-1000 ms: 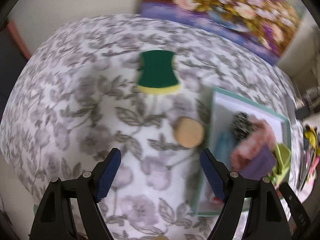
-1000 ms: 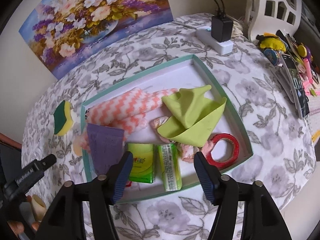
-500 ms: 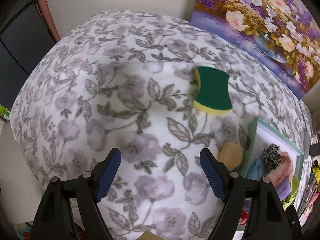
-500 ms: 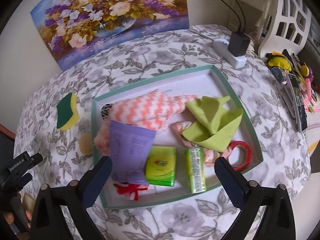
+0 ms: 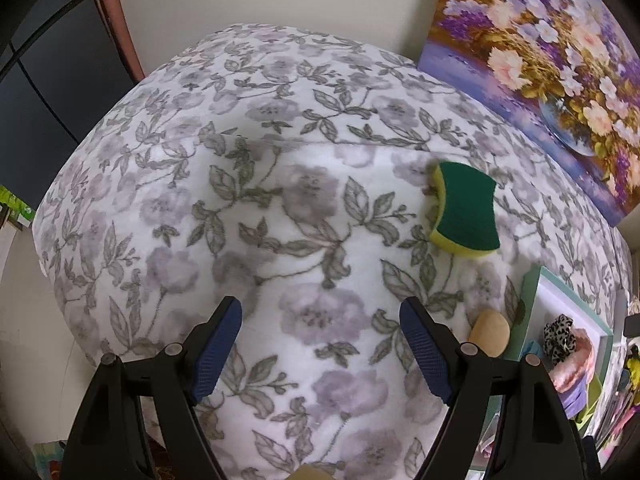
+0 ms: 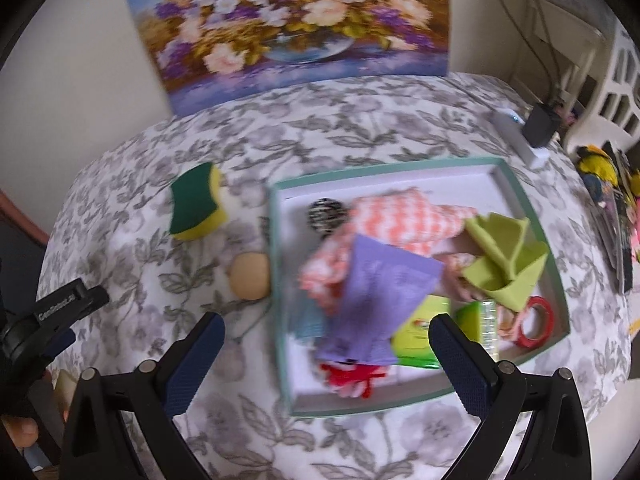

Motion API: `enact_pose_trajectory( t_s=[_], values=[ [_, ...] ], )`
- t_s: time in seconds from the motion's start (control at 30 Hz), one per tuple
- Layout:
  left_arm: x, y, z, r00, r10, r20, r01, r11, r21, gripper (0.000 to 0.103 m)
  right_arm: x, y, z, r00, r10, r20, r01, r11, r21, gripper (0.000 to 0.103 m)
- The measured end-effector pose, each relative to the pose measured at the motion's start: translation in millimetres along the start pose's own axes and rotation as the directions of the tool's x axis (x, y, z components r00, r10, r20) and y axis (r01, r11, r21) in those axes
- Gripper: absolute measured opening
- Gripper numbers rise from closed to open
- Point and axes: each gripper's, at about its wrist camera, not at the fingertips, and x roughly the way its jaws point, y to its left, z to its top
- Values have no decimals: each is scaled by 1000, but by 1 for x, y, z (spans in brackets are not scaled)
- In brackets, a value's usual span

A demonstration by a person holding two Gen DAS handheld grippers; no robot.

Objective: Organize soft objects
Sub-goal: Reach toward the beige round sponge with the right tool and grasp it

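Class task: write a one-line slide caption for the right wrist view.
Open right gripper above a teal tray of cloths, with a green sponge and round tan puff outside it.

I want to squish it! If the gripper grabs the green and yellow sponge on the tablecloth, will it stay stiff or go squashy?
Probably squashy: the sponge shows a thick yellow foam layer that likely dents under the pads. It looks light for its size. It lies flat on the tablecloth, so it should slide, not roll.
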Motion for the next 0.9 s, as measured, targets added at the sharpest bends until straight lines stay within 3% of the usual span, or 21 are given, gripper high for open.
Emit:
enact_pose_trajectory(
  t_s=[0.47, 0.73, 0.9],
  values=[
    [13, 13, 12, 1000, -8, -19, 8, 1000, -16, 82, 18, 46, 4, 999, 44, -22, -45, 996, -79, 103],
    [20, 10, 24, 1000, -24, -13, 24, 1000, -20, 82, 33, 55, 17, 993, 114, -27, -116, 990, -76, 103],
    [27, 10, 28, 998, -43, -40, 41, 998, -37, 82, 47, 52, 25, 988, 148, -41, -150, 987, -48, 89]
  ],
)
